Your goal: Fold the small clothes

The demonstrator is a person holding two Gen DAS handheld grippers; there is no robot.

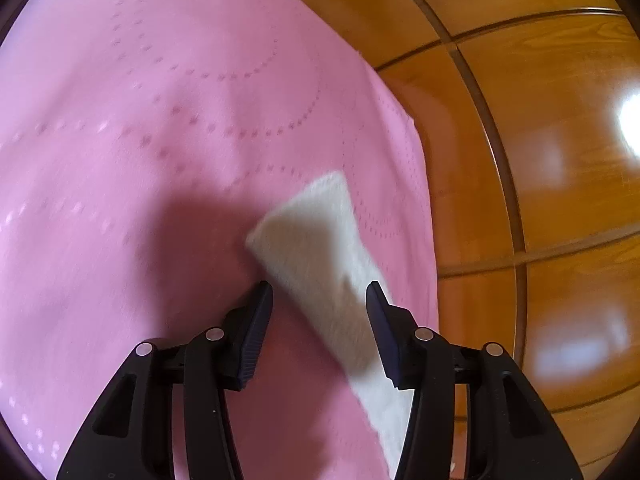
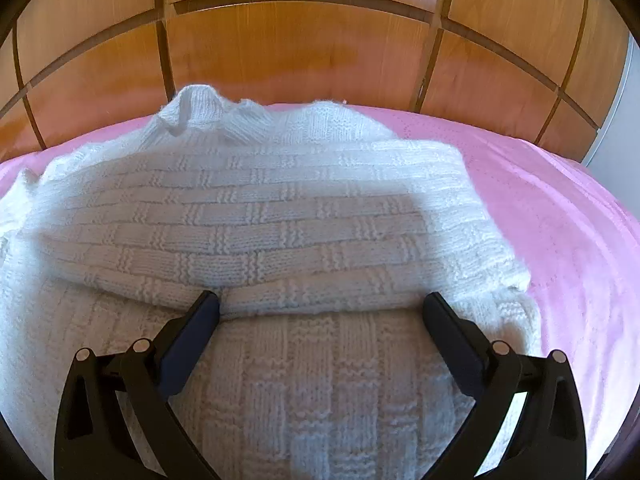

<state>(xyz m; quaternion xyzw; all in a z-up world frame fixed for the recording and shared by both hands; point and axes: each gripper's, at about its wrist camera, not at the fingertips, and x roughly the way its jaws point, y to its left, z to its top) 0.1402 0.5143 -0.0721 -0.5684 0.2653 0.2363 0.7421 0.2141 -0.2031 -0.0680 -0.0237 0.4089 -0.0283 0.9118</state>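
A white knitted sweater [image 2: 256, 216] lies on a pink bedspread [image 2: 560, 216], with one part folded over the body and its folded edge running between my right fingers. My right gripper [image 2: 320, 300] is open just above that edge, holding nothing. In the left wrist view a narrow white knitted strip, a sleeve [image 1: 320, 256], lies on the pink bedspread [image 1: 160, 120] and passes between my open left gripper [image 1: 320, 292] fingers. The fingers stand apart on either side of it, not closed on it.
A glossy wooden panelled wall or headboard [image 2: 296, 40] stands right behind the bed, and shows on the right in the left wrist view [image 1: 540, 160]. The bedspread's edge [image 1: 412, 128] runs along it. A pale wall strip [image 2: 628, 92] is at far right.
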